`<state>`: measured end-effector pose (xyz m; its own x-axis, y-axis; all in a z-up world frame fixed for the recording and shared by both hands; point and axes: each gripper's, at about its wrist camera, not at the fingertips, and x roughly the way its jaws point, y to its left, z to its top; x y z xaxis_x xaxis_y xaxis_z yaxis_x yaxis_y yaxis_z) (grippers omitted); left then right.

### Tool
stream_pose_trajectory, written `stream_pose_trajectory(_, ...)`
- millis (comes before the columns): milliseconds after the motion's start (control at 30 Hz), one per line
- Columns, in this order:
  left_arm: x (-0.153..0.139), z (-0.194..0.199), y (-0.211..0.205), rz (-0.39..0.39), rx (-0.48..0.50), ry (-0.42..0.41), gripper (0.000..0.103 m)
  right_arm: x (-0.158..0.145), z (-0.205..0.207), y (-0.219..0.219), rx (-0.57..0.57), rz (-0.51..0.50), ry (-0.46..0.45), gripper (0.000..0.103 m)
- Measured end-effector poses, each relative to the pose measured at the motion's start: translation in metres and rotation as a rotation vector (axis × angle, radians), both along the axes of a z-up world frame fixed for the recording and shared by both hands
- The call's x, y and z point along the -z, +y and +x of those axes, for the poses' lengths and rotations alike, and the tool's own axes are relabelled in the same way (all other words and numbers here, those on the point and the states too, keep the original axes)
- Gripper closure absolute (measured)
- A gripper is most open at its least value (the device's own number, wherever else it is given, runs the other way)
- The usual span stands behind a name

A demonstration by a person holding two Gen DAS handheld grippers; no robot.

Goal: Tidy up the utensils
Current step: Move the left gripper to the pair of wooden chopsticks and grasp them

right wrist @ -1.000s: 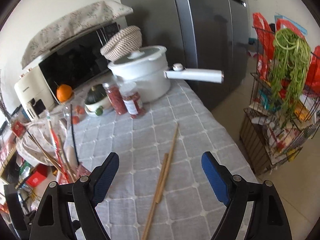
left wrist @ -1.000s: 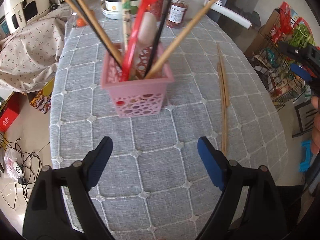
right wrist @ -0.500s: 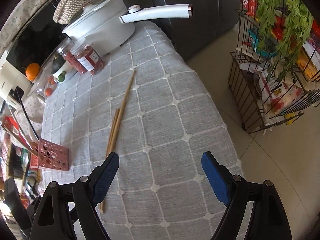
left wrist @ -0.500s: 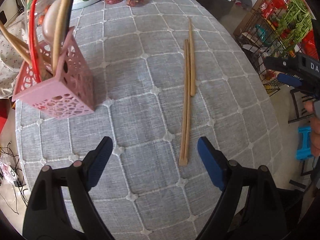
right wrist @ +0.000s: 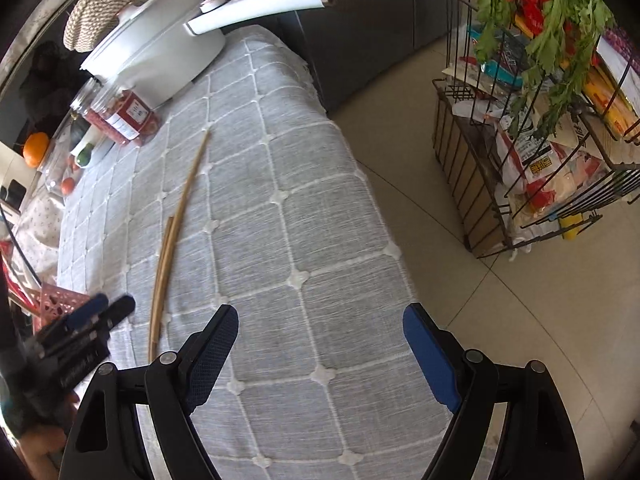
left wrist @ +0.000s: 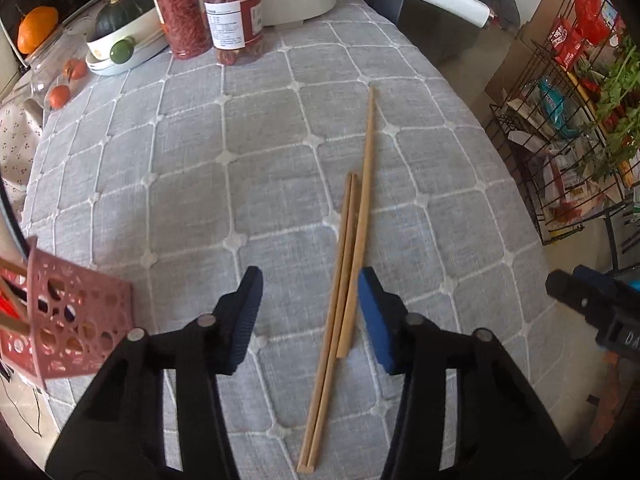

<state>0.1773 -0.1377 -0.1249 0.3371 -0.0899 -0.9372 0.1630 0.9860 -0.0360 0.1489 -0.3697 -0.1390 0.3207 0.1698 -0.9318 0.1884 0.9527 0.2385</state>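
While the pink utensil basket (left wrist: pixel 68 320) sits at the far left of the grey checked tablecloth (left wrist: pixel 192 184), the left gripper (left wrist: pixel 310 308) is closing around wooden chopsticks (left wrist: pixel 348 264) lying flat, not yet pinched; the right gripper (right wrist: pixel 320 344) hangs spread, empty.

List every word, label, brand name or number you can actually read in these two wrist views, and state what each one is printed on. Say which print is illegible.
"DA": white letters on the right gripper's black body, cut off by the frame edge.
Jar label: lines of small print, too small to read.
Packets in the wire rack: yellow and dark print, too blurred to read.
Left gripper's body: white lettering, too blurred to read.
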Motion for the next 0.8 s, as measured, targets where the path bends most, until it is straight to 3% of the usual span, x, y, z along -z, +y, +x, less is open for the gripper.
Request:
stream_pose_trajectory(100, 0.004, 0.012, -0.011, 0.001, 0.010, 0.005, 0.067, 0.011, 0.003, -0.007, 0.007, 0.035, 0.040, 0.017)
stream_pose_trajectory(267, 0.017, 0.020, -0.028, 0.039, 0.025, 0.043, 0.075, 0.013, 0.005, -0.020, 0.049, 0.120, 0.044, 0.017)
stream_pose_trajectory(433, 0.020, 0.024, -0.028, 0.071, -0.007, 0.033, 0.076, 0.007, 0.004, -0.022, 0.063, 0.161, 0.026, 0.017)
stream_pose_trajectory(800, 0.026, 0.032, -0.027, 0.079, -0.017, 0.050, 0.076, 0.006, 0.004, -0.009, 0.030, 0.104, 0.022, 0.017)
